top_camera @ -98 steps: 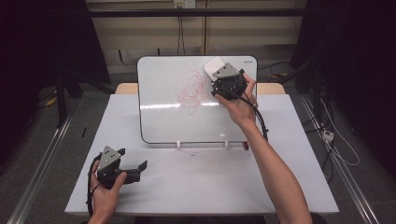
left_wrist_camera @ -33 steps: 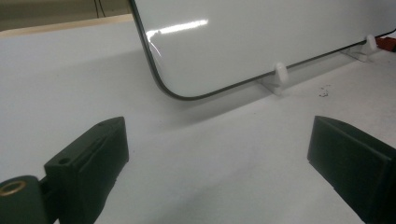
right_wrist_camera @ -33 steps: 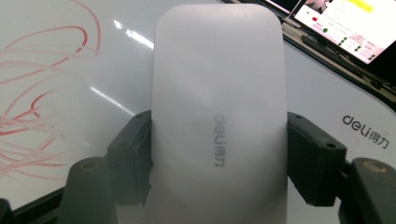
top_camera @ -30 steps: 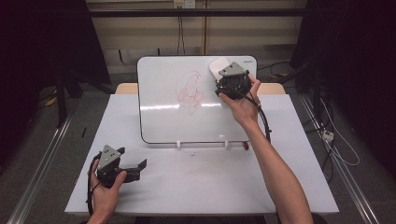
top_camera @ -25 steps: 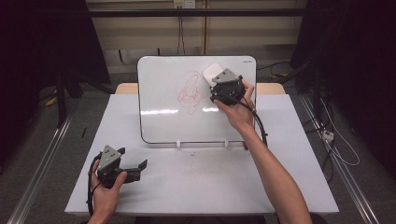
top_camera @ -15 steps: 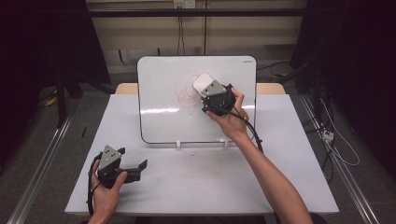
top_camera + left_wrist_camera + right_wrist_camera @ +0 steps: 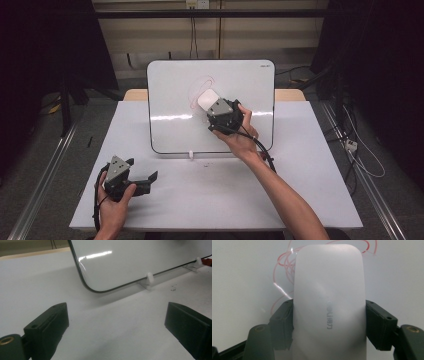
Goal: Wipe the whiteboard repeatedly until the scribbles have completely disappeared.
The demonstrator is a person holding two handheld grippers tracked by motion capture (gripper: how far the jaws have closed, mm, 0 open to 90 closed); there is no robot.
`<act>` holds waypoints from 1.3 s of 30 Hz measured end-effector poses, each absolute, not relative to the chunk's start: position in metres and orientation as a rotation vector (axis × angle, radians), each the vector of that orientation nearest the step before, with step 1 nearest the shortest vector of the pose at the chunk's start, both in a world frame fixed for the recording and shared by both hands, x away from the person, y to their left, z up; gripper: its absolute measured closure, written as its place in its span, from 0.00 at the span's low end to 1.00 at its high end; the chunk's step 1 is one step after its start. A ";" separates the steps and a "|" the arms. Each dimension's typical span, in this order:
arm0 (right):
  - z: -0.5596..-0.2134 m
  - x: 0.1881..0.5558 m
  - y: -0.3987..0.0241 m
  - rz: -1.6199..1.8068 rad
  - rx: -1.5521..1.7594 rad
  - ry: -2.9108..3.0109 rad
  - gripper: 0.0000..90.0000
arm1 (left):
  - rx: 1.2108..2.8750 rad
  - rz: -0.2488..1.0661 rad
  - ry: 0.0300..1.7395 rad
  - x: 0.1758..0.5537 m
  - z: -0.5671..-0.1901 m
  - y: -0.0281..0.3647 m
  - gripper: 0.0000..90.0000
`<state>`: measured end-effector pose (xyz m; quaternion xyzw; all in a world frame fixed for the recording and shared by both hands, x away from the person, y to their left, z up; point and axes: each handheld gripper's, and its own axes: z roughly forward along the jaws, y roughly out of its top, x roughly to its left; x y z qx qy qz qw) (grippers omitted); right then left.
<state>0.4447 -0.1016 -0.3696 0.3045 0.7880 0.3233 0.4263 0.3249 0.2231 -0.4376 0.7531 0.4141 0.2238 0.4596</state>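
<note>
Two fingers (image 7: pixel 379 325) around eraser (image 7: pixel 329 305)

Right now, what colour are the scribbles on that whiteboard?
Red, thin looping lines on the whiteboard, clearest in the right gripper view beside the white eraser.

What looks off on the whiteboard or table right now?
Nothing is damaged or spilled. Red scribbles remain on the whiteboard beside the eraser; a few dark specks lie on the table.
</note>
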 end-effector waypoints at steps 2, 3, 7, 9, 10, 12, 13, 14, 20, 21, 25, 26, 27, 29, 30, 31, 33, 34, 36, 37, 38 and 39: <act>-0.366 0.448 -0.106 0.824 0.783 1.955 0.35 | 1.854 0.551 1.019 0.325 -0.438 0.224 0.06; -0.364 0.450 -0.109 0.831 0.804 1.944 0.35 | 1.853 0.553 1.018 0.325 -0.438 0.224 0.06; -0.353 0.459 -0.126 0.856 0.888 1.900 0.35 | 1.848 0.553 1.015 0.324 -0.437 0.224 0.06; -0.347 0.463 -0.136 0.859 0.920 1.879 0.35 | 1.847 0.552 1.016 0.324 -0.437 0.224 0.06; -0.345 0.465 -0.142 0.860 0.936 1.869 0.35 | 1.847 0.551 1.016 0.324 -0.437 0.224 0.06; -0.339 0.469 -0.153 0.857 0.967 1.846 0.35 | 1.852 0.554 1.019 0.323 -0.437 0.224 0.06; -0.337 0.471 -0.159 0.864 0.989 1.834 0.35 | 1.854 0.554 1.015 0.323 -0.436 0.225 0.06; -0.334 0.472 -0.166 0.869 1.008 1.822 0.35 | 1.850 0.556 1.018 0.323 -0.436 0.225 0.06; -0.323 0.477 -0.203 0.877 1.123 1.747 0.35 | 1.844 0.556 1.022 0.323 -0.437 0.225 0.06; -0.323 0.477 -0.205 0.881 1.129 1.744 0.35 | 1.844 0.558 1.021 0.323 -0.437 0.225 0.06; -0.326 0.474 -0.201 0.874 1.145 1.751 0.35 | 1.849 0.557 1.023 0.323 -0.437 0.225 0.06; -0.329 0.472 -0.199 0.875 1.150 1.771 0.35 | 1.851 0.556 1.023 0.323 -0.437 0.224 0.06; -0.332 0.470 -0.196 0.874 1.145 1.789 0.35 | 1.852 0.558 1.021 0.323 -0.437 0.224 0.06; -0.340 0.463 -0.189 0.880 1.128 1.810 0.35 | 1.854 0.560 1.020 0.322 -0.437 0.224 0.06; -0.343 0.461 -0.185 0.885 1.117 1.820 0.35 | 1.855 0.560 1.021 0.322 -0.437 0.224 0.06; -0.346 0.458 -0.181 0.884 1.107 1.832 0.35 | 1.855 0.559 1.022 0.322 -0.437 0.224 0.06; -0.350 0.455 -0.169 0.873 1.080 1.852 0.35 | 1.853 0.560 1.022 0.322 -0.437 0.223 0.06; -0.352 0.453 -0.163 0.867 1.059 1.865 0.35 | 1.853 0.562 1.020 0.322 -0.437 0.223 0.06; -0.354 0.452 -0.150 0.862 1.022 1.884 0.35 | 1.856 0.561 1.018 0.323 -0.436 0.223 0.06; -0.356 0.452 -0.143 0.859 1.000 1.892 0.35 | 1.855 0.561 1.019 0.323 -0.437 0.223 0.06; -0.357 0.451 -0.137 0.860 0.988 1.898 0.35 | 1.857 0.561 1.017 0.323 -0.437 0.223 0.06; -0.358 0.451 -0.131 0.859 0.972 1.905 0.35 | 1.860 0.561 1.014 0.323 -0.437 0.223 0.06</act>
